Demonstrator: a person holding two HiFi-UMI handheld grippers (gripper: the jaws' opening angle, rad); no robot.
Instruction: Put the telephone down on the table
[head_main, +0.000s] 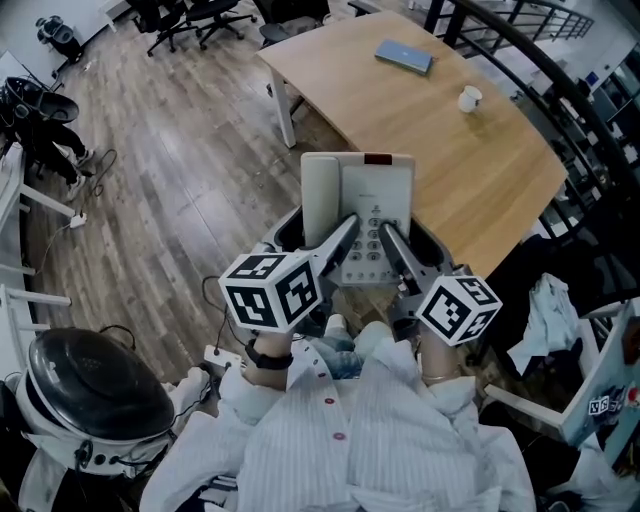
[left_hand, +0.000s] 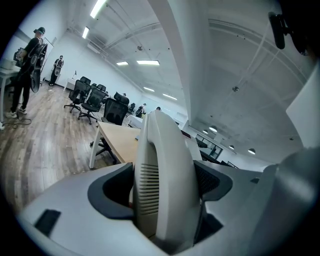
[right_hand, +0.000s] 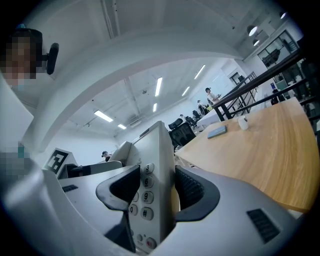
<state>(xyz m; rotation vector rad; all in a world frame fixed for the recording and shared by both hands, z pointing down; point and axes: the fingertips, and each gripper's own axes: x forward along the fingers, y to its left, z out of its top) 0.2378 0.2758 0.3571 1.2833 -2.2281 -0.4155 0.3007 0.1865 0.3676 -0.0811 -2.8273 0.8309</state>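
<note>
**Wooden office table (head_main: 480, 160) with a telephone (head_main: 365, 215) held at its near edge**

Plank flooring (head_main: 170, 180) was seen from above around the pale table. A blue-grey book (head_main: 404, 56) and a white cup (head_main: 469, 98) lay on the table's far part, well apart from each other. The cream desk telephone was held in front of the person and overlapped the table's near edge in the head view. Whether it touched the tabletop could not be told. The left gripper (head_main: 349, 224) was clamped on the handset (head_main: 320, 200), which sat in its cradle. The right gripper (head_main: 386, 232) was clamped on the keypad side of the base, its dark pads pressed beside the number keys (right_hand: 145, 196). Black office chairs (head_main: 190, 15) stood beyond the table.
</note>
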